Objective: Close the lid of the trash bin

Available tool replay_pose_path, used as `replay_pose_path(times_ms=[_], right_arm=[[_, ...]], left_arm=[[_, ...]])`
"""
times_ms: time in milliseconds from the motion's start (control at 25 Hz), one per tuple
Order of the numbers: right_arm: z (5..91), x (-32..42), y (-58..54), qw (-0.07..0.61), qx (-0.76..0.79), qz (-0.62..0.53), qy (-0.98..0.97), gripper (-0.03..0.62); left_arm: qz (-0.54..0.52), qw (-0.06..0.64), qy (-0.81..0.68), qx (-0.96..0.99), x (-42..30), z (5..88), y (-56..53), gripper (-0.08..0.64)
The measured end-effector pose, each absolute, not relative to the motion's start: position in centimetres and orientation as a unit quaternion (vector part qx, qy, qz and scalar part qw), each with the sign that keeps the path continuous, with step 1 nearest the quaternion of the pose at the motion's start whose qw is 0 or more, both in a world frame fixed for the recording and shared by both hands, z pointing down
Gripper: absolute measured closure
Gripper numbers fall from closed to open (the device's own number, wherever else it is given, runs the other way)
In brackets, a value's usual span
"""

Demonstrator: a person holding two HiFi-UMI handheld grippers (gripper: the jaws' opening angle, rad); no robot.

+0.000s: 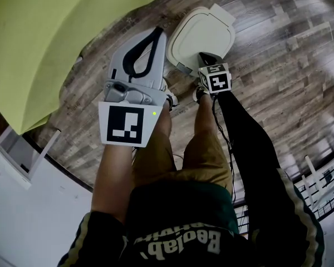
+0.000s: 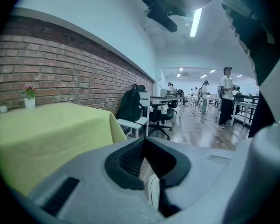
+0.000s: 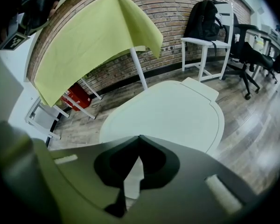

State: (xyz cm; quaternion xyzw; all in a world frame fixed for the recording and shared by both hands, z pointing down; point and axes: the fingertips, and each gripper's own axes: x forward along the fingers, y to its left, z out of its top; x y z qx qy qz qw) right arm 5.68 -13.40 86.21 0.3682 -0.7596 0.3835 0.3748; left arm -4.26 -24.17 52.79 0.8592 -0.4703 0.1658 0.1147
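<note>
Trash bin (image 1: 185,61) sits on the wood floor (image 1: 278,65) just ahead of the person's shoes, lid (image 1: 203,32) flat down. Right gripper (image 1: 205,55) is over the lid's near edge, jaws pinched together, empty. Left gripper (image 1: 156,33) is raised alongside, clenched, empty. Yellow-clothed table (image 1: 55,38) stands left; open floor right.

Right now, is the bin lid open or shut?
Shut. The trash bin lid lies flat, with no opening showing in the head or right gripper view.

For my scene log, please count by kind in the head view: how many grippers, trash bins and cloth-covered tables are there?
Grippers: 2 (left gripper, right gripper)
Trash bin: 1
Table with yellow-green cloth: 1
Total: 4
</note>
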Motion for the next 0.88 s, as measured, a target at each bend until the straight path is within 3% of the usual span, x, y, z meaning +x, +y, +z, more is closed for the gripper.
replay_pose_path(times_ms=[880], right_arm=[[86.8,5.7,-13.3,0.369,0.378,0.396,-0.751,0.581]], left_arm=[[0.163,0.124,-0.474,0.856,-4.9,53.1,-22.8,0.551]])
